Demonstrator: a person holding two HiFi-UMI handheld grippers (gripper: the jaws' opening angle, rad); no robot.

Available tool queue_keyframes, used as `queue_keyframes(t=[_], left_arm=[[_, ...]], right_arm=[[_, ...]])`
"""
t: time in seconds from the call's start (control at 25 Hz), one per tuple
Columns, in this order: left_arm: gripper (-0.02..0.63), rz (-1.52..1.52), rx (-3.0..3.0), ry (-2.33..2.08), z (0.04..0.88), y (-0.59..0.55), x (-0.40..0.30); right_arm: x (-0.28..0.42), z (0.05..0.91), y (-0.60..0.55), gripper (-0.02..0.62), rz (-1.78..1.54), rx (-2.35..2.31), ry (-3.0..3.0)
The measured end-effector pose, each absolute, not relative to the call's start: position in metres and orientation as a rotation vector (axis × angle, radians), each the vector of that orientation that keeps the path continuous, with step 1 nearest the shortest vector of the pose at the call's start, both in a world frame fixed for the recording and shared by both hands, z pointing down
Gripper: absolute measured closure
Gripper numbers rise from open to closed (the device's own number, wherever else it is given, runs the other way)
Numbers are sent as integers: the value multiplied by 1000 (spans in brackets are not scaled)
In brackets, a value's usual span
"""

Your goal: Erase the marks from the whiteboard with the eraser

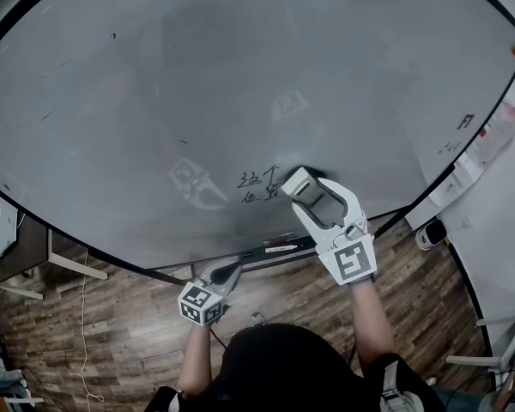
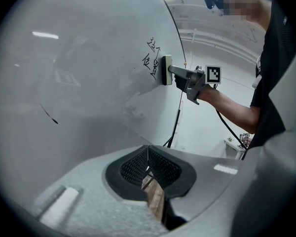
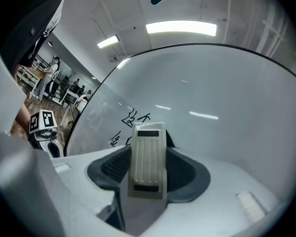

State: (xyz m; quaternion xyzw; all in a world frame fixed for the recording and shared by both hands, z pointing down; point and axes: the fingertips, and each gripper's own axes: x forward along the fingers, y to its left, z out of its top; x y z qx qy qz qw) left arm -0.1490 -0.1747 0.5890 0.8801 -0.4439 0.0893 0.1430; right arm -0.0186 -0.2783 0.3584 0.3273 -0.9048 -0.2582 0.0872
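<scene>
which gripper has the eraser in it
The right gripper, its jaws shut on the eraser and held against the whiteboard beside the marks. The left gripper hangs lower, jaws together on nothing.

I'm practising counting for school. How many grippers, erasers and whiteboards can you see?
Grippers: 2, the left gripper and the right gripper
Erasers: 1, the eraser held in the right gripper
Whiteboards: 1, the whiteboard
Total: 4

Beige eraser (image 1: 302, 184) against whiteboard (image 1: 240, 75), beside marks (image 1: 257, 185)
</scene>
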Motion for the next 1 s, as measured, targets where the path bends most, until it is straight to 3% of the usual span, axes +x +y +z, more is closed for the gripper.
queue_keyframes(t=[1.0], left_arm=[[592, 280, 2531, -1220, 601, -174, -170]], right_arm=[[-40, 362, -273, 367, -739, 1047, -2698]])
